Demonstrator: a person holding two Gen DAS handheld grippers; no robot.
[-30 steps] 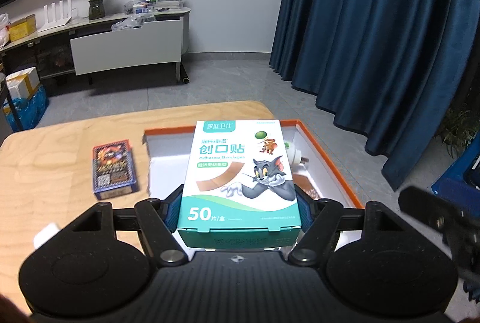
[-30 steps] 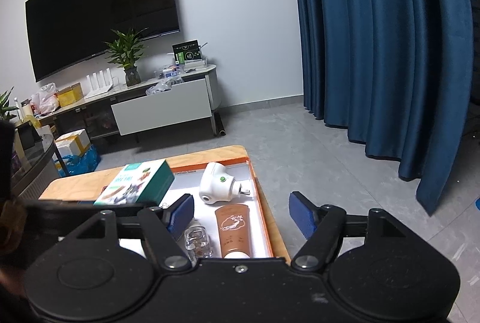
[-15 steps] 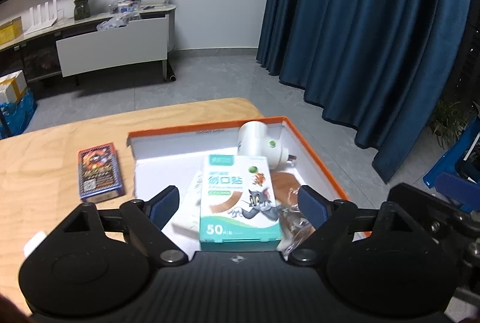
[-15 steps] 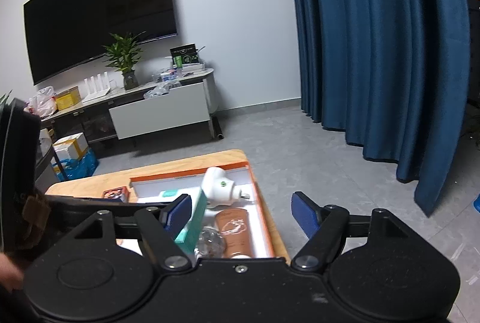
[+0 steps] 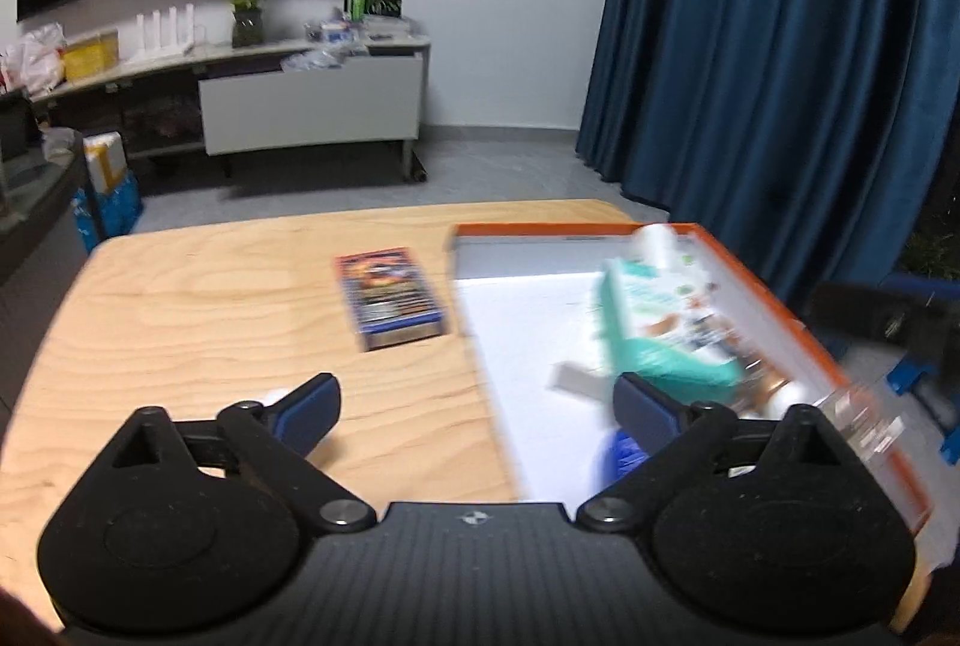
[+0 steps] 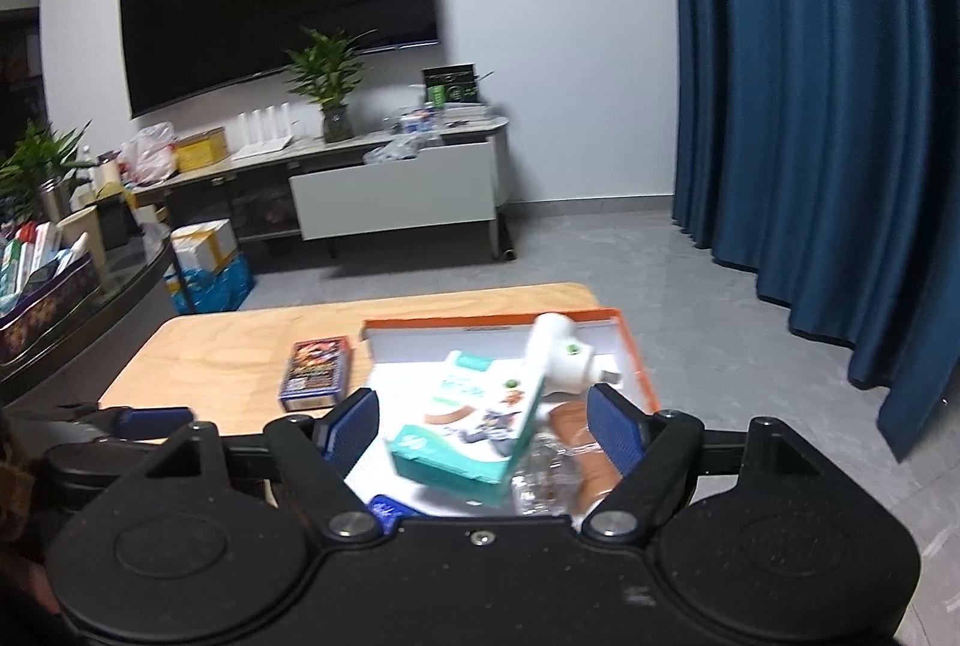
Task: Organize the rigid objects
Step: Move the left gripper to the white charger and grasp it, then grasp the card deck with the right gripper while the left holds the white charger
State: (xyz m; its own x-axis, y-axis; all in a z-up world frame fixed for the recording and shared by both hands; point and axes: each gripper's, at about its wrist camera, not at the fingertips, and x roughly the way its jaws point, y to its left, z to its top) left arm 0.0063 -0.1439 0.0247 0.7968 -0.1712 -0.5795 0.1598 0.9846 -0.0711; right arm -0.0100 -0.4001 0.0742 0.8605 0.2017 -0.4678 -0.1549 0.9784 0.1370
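The teal bandage box (image 5: 660, 328) lies tilted in the orange-rimmed white tray (image 5: 756, 280), resting on other items; it also shows in the right wrist view (image 6: 468, 430). My left gripper (image 5: 474, 406) is open and empty, over the table edge of the tray. My right gripper (image 6: 486, 424) is open and empty, above the near end of the tray (image 6: 630, 346). A card pack (image 5: 390, 298) lies on the wooden table (image 5: 210, 322) left of the tray, also visible in the right wrist view (image 6: 318, 373). A white plug-in device (image 6: 558, 352), a brown tube (image 6: 585, 442) and a clear bottle (image 6: 540, 478) lie in the tray.
A small blue item (image 5: 624, 457) lies at the tray's near end. The table's right edge drops to grey floor beside a blue curtain (image 5: 780, 45). A TV cabinet (image 6: 390, 190) stands far behind. The left gripper shows at the left of the right wrist view (image 6: 144, 421).
My left gripper let go of the bandage box, which now lies in the tray, and swung left and back. The right gripper's view shifted left.
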